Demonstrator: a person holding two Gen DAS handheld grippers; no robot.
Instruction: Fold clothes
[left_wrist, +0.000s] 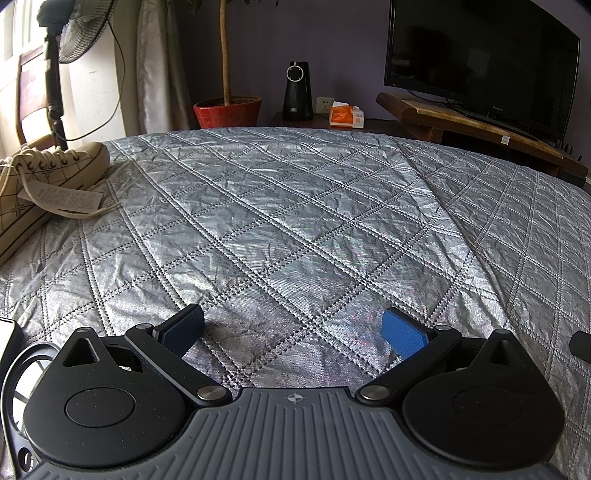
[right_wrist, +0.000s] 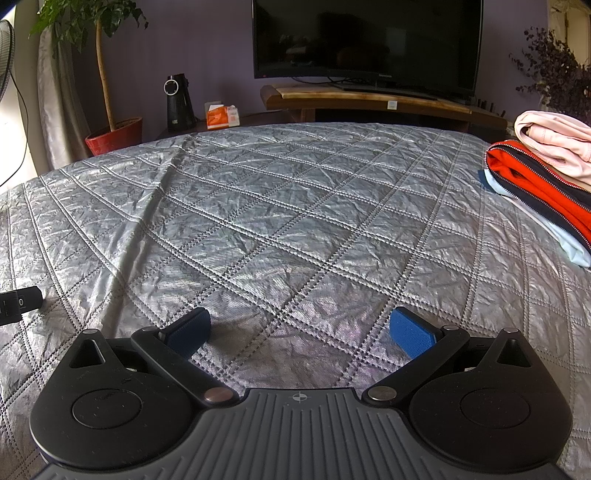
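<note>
Folded pink, red and pale-blue clothes stack (right_wrist: 546, 173) lies at two o'clock, well apart from the empty, spread right gripper (right_wrist: 299, 330); left gripper (left_wrist: 293, 330) likewise spread.

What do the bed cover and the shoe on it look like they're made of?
Bed cover: probably a thin synthetic quilt, silvery with a slight sheen, finely crinkled, stitched in diamonds. Shoe: seemingly cream canvas with a printed grid, laces and a pale sole, possibly rubber.

Silver diamond-quilted bedspread (right_wrist: 280, 206); red-orange, navy, pink folded clothes (right_wrist: 546, 177).
</note>
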